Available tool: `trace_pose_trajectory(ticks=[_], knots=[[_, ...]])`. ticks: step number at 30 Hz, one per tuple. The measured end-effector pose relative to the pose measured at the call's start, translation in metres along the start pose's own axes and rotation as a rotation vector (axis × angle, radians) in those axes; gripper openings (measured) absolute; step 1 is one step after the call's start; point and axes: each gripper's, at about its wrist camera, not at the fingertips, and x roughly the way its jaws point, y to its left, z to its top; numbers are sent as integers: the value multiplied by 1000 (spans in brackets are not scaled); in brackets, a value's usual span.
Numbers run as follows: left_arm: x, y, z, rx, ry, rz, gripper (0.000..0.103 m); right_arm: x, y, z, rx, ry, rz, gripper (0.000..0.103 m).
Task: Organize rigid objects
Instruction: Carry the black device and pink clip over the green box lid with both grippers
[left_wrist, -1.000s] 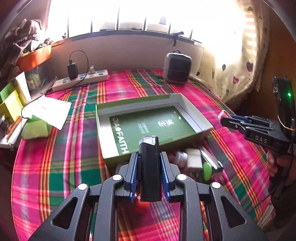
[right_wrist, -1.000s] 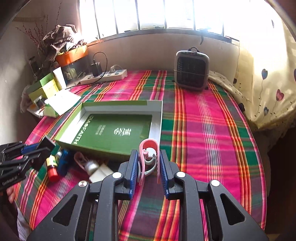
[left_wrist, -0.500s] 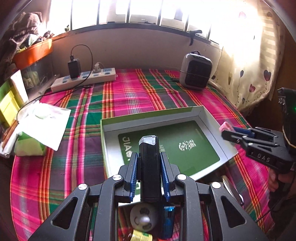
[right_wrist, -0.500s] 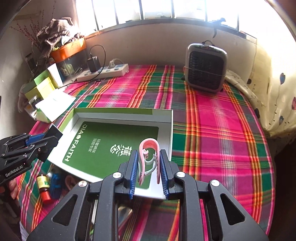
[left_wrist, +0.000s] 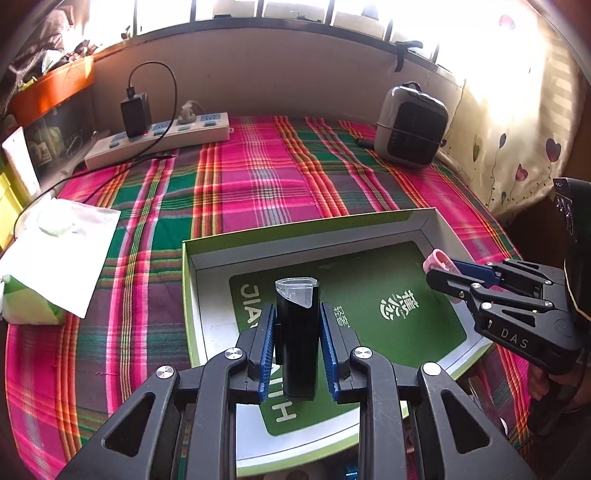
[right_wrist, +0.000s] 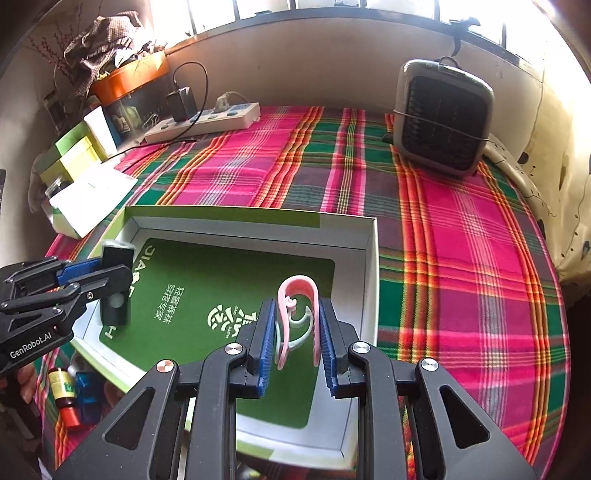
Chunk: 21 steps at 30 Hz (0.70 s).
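Observation:
My left gripper (left_wrist: 297, 339) is shut on a black stick-shaped device with a clear cap (left_wrist: 297, 332), held upright over the left part of a shallow green-edged box (left_wrist: 303, 229) with a green printed bottom. My right gripper (right_wrist: 297, 334) is shut on a pink clip (right_wrist: 299, 317) with a pale green hook inside it, over the box's right part (right_wrist: 369, 280). Each gripper shows in the other's view: the right one (left_wrist: 439, 271) with the pink clip at the box's right edge, the left one (right_wrist: 110, 269) with the black device (right_wrist: 116, 284) at its left edge.
A small bottle with a red cap (right_wrist: 64, 395) and a blue item (right_wrist: 88, 391) lie by the box's near left corner. A grey heater (right_wrist: 443, 118), a power strip with charger (left_wrist: 159, 133), tissues (left_wrist: 55, 251) and stacked boxes (right_wrist: 74, 155) ring the plaid cloth.
Both grippers moved forward and a little down, from above the loose items in front of the box to above the box's inside. Their grips are unchanged.

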Motion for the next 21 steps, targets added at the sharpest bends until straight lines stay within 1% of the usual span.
trace_pose_trajectory(ticks=[8,21], knots=[[8,-1,5,7,5,3,23,11,2,0,-17,15,-15,24],[20,1,5,5,26,18,23,17,6,3,-42,1,-48,24]])
